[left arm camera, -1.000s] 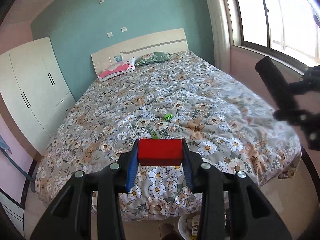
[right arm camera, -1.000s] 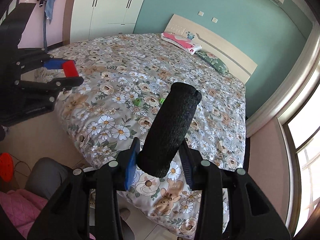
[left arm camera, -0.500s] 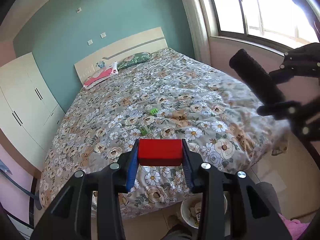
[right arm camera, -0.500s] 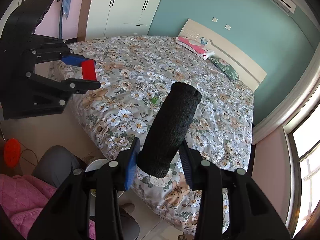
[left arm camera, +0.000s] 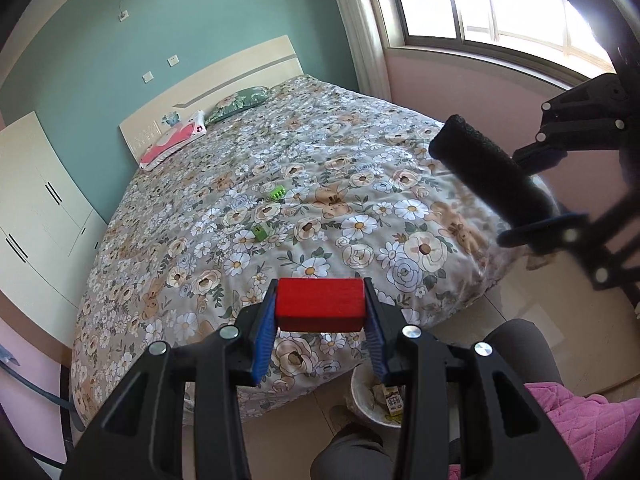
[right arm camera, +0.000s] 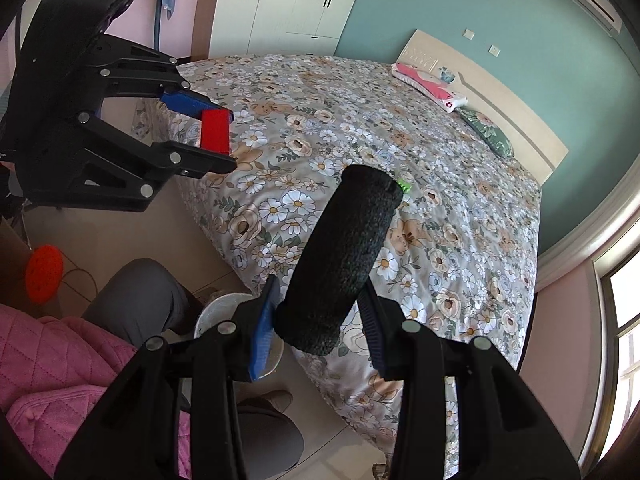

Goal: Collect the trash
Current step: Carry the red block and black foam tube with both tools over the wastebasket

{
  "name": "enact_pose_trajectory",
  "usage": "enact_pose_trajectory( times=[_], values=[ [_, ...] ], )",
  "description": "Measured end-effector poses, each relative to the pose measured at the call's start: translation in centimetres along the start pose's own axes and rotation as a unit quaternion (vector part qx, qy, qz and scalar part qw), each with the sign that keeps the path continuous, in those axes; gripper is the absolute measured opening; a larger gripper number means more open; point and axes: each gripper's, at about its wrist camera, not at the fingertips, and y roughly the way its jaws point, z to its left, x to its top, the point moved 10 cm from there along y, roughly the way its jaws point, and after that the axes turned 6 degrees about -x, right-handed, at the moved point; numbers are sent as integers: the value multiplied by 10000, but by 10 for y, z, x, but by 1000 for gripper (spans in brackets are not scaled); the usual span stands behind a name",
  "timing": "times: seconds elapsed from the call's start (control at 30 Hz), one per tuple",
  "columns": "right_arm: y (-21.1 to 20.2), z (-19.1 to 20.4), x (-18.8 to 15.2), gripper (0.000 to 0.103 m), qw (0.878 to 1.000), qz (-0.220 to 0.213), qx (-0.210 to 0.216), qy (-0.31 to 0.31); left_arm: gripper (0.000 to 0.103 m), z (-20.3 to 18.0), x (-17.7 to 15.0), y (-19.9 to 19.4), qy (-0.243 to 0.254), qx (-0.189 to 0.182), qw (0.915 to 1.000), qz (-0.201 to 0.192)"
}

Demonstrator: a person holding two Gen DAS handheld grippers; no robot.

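My left gripper is shut on a red block, held in the air over the foot of the bed; the block also shows in the right wrist view. My right gripper is shut on a black foam cylinder, seen too in the left wrist view. A white trash bin with scraps inside stands on the floor below both grippers, by the bed's corner; its rim shows in the right wrist view. Two small green pieces lie on the bedspread.
The floral bed fills the middle, with pillows at the headboard. A white wardrobe stands left, a window right. The person's grey legs and pink jacket are beside the bin. An orange object lies on the floor.
Both grippers have drawn back from the bed and tilted down toward the floor, each still holding its object. The bin and the person's legs have come further into view.
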Motion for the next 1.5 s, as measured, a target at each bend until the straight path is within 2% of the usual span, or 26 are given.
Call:
enact_pose_trajectory(
  times=[0.33, 0.6, 0.87, 1.07, 1.33, 1.5],
  values=[
    [65, 44, -45, 41, 9975, 459, 532, 41, 41, -23, -58, 66, -110, -478, 9967, 648],
    [132, 89, -95, 41, 9905, 906, 1036, 14, 41, -34, -119, 131, -390, -741, 9880, 1297],
    [198, 120, -140, 41, 9820, 1232, 1429, 88, 41, -47, -167, 183, -537, -939, 9792, 1719],
    [244, 137, -171, 41, 9748, 1511, 1618, 266, 41, -58, -206, 223, -748, -1237, 9678, 2059],
    [313, 160, -218, 41, 9643, 2004, 1704, 307, 41, -72, -256, 278, -947, -1443, 9524, 2514],
    [345, 175, -238, 41, 9593, 2161, 1804, 225, 41, -80, -284, 312, -1048, -1525, 9438, 2739]
  ],
)
